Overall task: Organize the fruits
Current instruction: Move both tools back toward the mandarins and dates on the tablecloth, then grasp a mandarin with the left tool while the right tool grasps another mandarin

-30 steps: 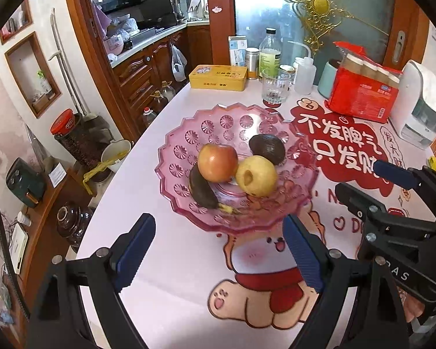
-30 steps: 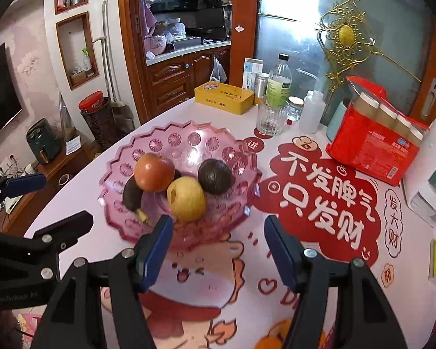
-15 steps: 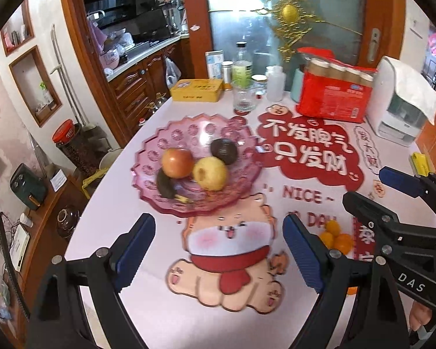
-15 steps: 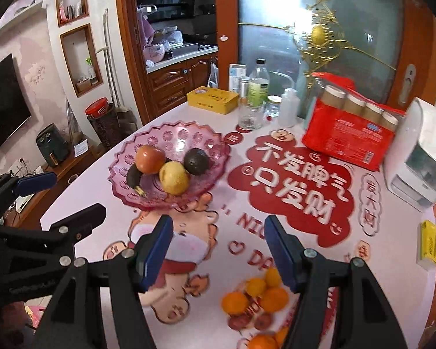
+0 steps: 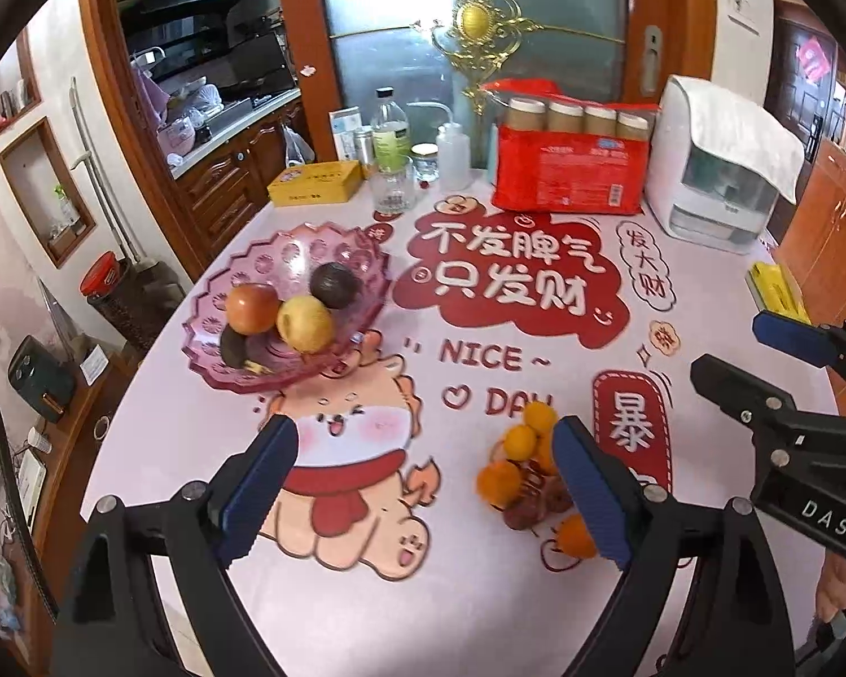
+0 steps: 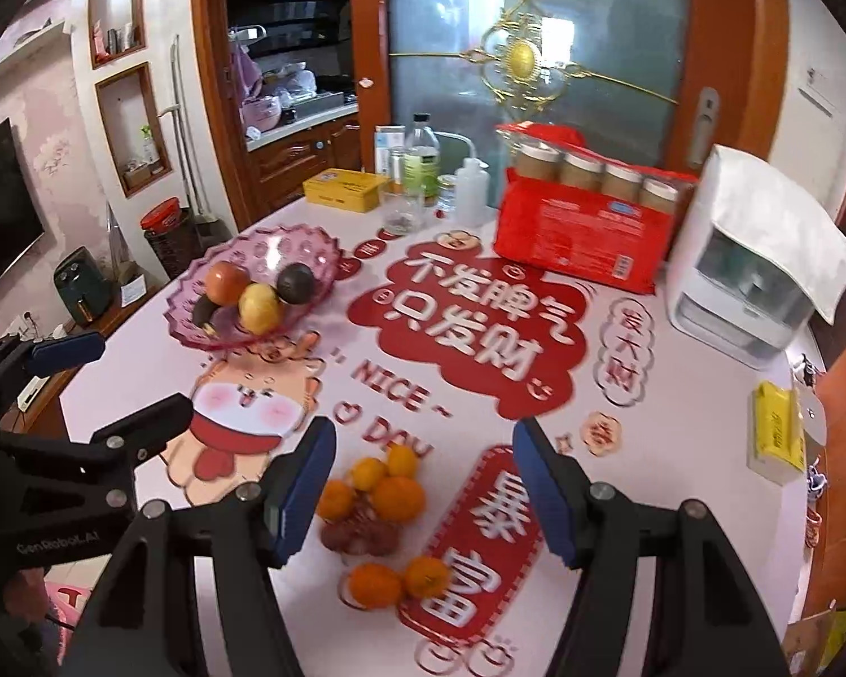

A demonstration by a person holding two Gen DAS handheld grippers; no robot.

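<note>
On the table (image 6: 676,423), a pink glass fruit bowl (image 6: 310,251) already holds a red apple (image 6: 223,282), a yellow apple (image 6: 260,308), a dark round fruit (image 6: 295,283) and a dark elongated fruit (image 6: 204,311) whose kind cannot be told. That part of the sorting looks done.

What is left lies well apart from the bowl, near the table's front edge: a loose cluster of small oranges (image 6: 397,497) with a few dark reddish fruits (image 6: 360,536) among them, all resting directly on the printed tablecloth (image 6: 479,327).

The right gripper (image 6: 423,485) hangs over this cluster with its fingers (image 6: 304,485) spread wide, holding nothing; the oranges sit between and just ahead of the tips. The left gripper (image 5: 423,491) is likewise wide open and empty, with the same cluster beside its right finger.

Judging from this, the task is partly complete: several fruits are in the bowl, none of the oranges is, and no pickup has begun. The right gripper seems better placed to take the first orange.
</note>
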